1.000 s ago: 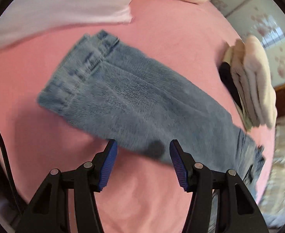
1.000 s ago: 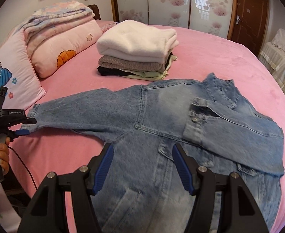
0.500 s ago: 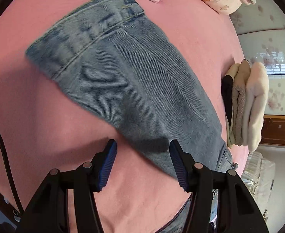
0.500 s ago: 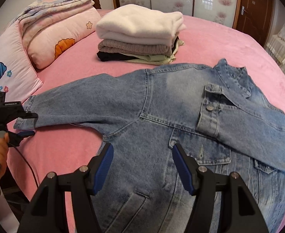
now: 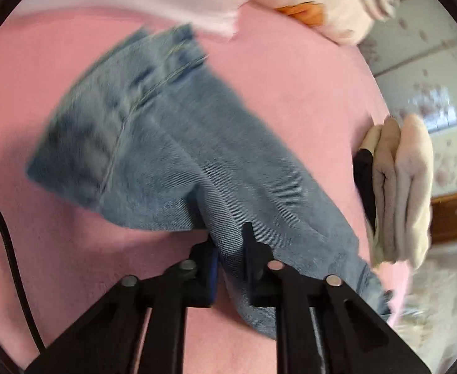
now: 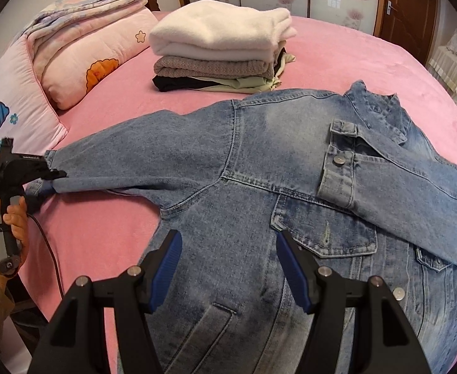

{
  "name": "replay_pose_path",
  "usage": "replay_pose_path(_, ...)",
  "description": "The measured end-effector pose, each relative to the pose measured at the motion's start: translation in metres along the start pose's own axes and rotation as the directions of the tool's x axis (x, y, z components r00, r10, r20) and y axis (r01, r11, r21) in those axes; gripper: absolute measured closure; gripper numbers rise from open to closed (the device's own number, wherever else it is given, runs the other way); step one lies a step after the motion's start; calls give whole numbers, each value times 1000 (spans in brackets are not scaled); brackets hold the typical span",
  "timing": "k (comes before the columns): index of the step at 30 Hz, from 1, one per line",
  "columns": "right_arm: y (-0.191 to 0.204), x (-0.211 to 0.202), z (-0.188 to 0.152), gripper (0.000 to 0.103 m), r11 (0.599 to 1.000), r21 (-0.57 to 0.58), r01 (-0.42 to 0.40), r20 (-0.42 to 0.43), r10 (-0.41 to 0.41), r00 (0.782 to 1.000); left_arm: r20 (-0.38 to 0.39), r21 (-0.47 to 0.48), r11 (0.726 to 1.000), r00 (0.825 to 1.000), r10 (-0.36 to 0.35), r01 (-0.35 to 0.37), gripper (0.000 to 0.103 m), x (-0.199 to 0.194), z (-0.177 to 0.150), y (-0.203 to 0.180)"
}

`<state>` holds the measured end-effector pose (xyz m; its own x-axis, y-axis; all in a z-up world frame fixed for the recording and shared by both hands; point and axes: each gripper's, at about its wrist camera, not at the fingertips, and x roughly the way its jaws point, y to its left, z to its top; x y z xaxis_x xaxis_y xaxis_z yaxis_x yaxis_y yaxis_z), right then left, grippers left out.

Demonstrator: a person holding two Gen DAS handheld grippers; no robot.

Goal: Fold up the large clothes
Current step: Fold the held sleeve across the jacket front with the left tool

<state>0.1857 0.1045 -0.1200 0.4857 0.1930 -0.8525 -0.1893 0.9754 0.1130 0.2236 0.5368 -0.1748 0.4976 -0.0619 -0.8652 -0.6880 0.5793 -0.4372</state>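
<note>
folding step: you are on the sleeve fold of the denim jacket (image 6: pixel 259 162); one sleeve (image 6: pixel 393 174) already lies across the chest, the other sleeve (image 6: pixel 141 159) is stretched out toward the pillow side.
where the jacket is: front up on the pink bed (image 6: pixel 337 50), collar toward the far side, hem toward you, just in front of the stack of folded clothes (image 6: pixel 222 50) without touching it.
left claw: your left claw (image 5: pixel 230 249) is pinched together on a bunched ridge of the outstretched sleeve, a little up from the cuff (image 5: pixel 110 118); the cuff end looks blurred and partly raised off the bed.
right claw: your right claw (image 6: pixel 228 265) stands wide apart with nothing between the pads, hovering over the lower front panel near the chest pocket (image 6: pixel 325 237).
left hand pose: in the right wrist view your left hand (image 6: pixel 5 218) wraps the handle upright at the bed's edge, with the tool's nose level and pointing along the sleeve.
next move, as i judge it: carry the pinched sleeve in an arc over the chest and lay it flat across the front, on or beside the sleeve already there.
what it calls for: keep the lift low so the shoulder seam acts as the hinge; your right claw could press the body down so the jacket does not slide.
risk: denim is stiff and heavy, so a grip on a narrow ridge may slip.
</note>
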Motion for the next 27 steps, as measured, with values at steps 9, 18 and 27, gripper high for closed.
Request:
replay_pose_path(9, -32, -13, -9, 40, 997, 45, 57, 35, -58, 998, 106, 589, 808, 993, -43, -28, 96, -49, -100, -152)
replay_pose_path(18, -118, -28, -26, 40, 966, 221, 138, 19, -146, 989, -126, 802, 584, 992, -33, 121, 82, -5, -251, -218)
replay_pose_path(27, -169, -36, -43, 40, 943, 301, 141, 4, -149, 989, -114, 864, 491, 993, -30, 114, 49, -21, -298, -206)
